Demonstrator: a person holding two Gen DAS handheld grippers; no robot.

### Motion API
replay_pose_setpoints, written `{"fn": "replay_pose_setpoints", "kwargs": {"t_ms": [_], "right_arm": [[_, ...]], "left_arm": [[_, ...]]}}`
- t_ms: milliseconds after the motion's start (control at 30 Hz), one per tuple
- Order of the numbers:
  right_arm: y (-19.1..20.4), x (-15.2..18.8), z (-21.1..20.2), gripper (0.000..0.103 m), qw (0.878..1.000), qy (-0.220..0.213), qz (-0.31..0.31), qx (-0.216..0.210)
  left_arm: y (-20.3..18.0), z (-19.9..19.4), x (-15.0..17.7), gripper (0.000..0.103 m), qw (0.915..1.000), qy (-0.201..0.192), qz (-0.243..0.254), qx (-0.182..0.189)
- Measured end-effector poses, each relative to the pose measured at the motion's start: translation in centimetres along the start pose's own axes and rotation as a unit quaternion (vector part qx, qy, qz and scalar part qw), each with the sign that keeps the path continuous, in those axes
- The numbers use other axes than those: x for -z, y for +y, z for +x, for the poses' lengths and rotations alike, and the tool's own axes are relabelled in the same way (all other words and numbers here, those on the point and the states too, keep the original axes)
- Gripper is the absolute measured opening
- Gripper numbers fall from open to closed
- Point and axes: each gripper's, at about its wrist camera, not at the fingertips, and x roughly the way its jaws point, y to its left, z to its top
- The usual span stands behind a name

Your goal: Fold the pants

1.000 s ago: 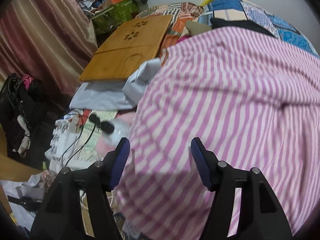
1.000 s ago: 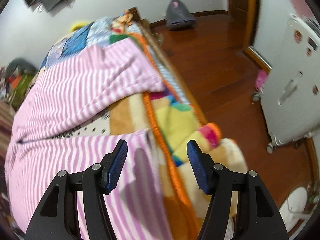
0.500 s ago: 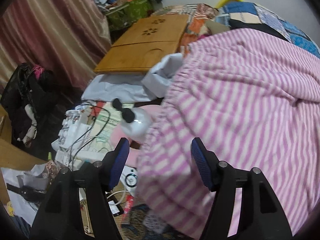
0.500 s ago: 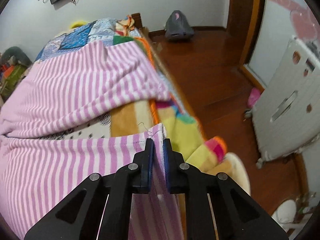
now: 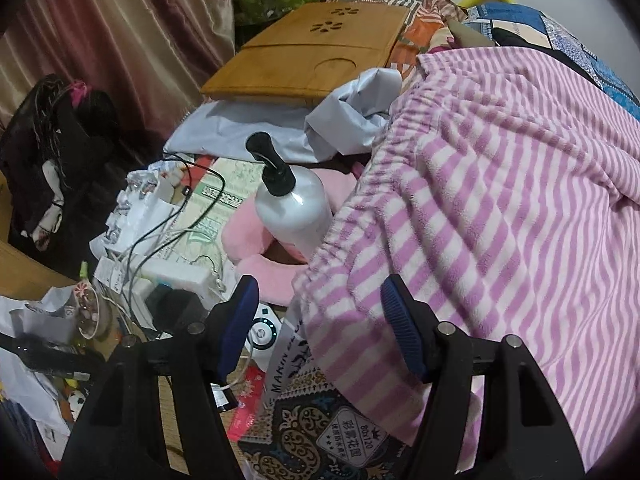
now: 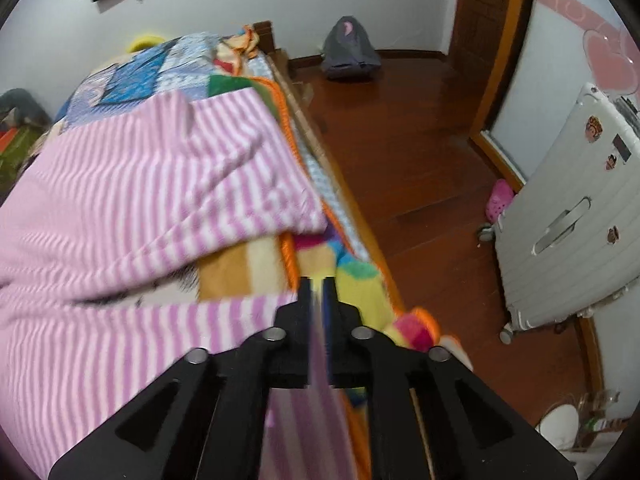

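Pink-and-white striped fleece pants (image 5: 500,200) lie spread across the bed. In the left wrist view my left gripper (image 5: 318,320) hangs open over the gathered waistband at the bed's edge, and the near waistband corner shows between its blue pads without touching them. In the right wrist view both pant legs (image 6: 140,200) stretch towards the bed's floor-side edge. My right gripper (image 6: 318,292) pinches the hem of the near leg. Its jaws are starting to open, with striped cloth still between the narrow pads.
Beside the waistband stand a white pump bottle (image 5: 294,216), a pink cushion (image 5: 260,248), cables and a wooden lap tray (image 5: 316,48). A colourful patchwork blanket (image 6: 352,276) covers the bed. On the wooden floor are a pale suitcase (image 6: 568,232) and a grey bag (image 6: 350,50).
My left gripper slid left to the waistband edge, bringing the bedside clutter into view. My right gripper went from open over the near leg's hem to closed on it.
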Motion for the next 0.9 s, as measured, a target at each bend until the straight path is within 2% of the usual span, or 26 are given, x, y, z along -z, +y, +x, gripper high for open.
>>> {"fn": "replay_pose_setpoints", "kwargs": {"t_ms": [33,67,100,133,300,367,467,500,533,600,633,667,767,900], "right_arm": [[-0.2,0.4,-0.4,0.040,1.000,0.005,0.004,-0.009],[-0.4,0.9,-0.9,0.047,1.000,0.003,0.012,-0.018],[-0.6,1.2,-1.4,0.053,1.000,-0.003,0.019,-0.023],[-0.7,1.5,-1.8,0.053,0.999,-0.009,0.024,-0.028],[-0.6,1.9,-1.3,0.053,0.997,0.006,0.032,-0.067],[0.2,1.6,-0.3,0.053,0.998,0.013,0.023,-0.064],[0.8,1.2,1.3,0.053,0.999,0.013,0.011,-0.038],[0.7,1.0,1.9,0.051,0.999,0.015,0.014,-0.030],[0.5,1.0,2.5,0.038,0.999,0.019,0.020,-0.030],[0.2,1.1,3.1,0.020,0.997,0.022,0.035,-0.064],[0.4,1.0,3.0,0.012,0.998,0.018,0.032,-0.060],[0.8,1.0,2.7,0.008,0.999,0.005,0.016,-0.043],[1.9,0.6,2.1,0.008,1.000,-0.012,-0.022,-0.009],[1.7,-0.6,1.9,0.007,0.999,-0.027,-0.026,0.017]], "left_arm": [[-0.2,0.0,0.1,0.054,1.0000,0.001,0.000,0.008],[-0.3,-0.1,0.1,0.042,0.9998,0.003,0.000,0.021],[-0.4,-0.1,0.1,0.036,0.9995,0.004,0.000,0.031],[-0.6,-0.2,0.2,0.027,0.9992,0.004,0.000,0.040],[-2.3,-0.6,0.4,0.013,0.9995,-0.004,0.023,0.020],[-2.8,-0.8,0.3,0.009,0.9996,-0.006,0.026,0.010],[-2.8,-0.9,0.3,0.005,0.9997,-0.006,0.025,0.002],[-2.7,-1.0,0.3,0.005,0.9997,-0.006,0.024,0.000],[-2.6,-1.1,0.3,0.004,0.9997,-0.006,0.023,-0.001],[-2.4,-1.3,0.2,0.003,0.9998,-0.008,0.018,-0.003],[-2.5,-1.5,0.2,0.003,0.9998,-0.009,0.015,-0.004],[-2.4,-1.6,0.2,0.003,0.9999,-0.010,0.010,-0.004],[-2.3,-2.1,0.2,0.002,0.9999,-0.011,0.000,-0.007],[-2.6,-3.0,0.6,0.002,0.9999,-0.010,0.000,0.003]]}}
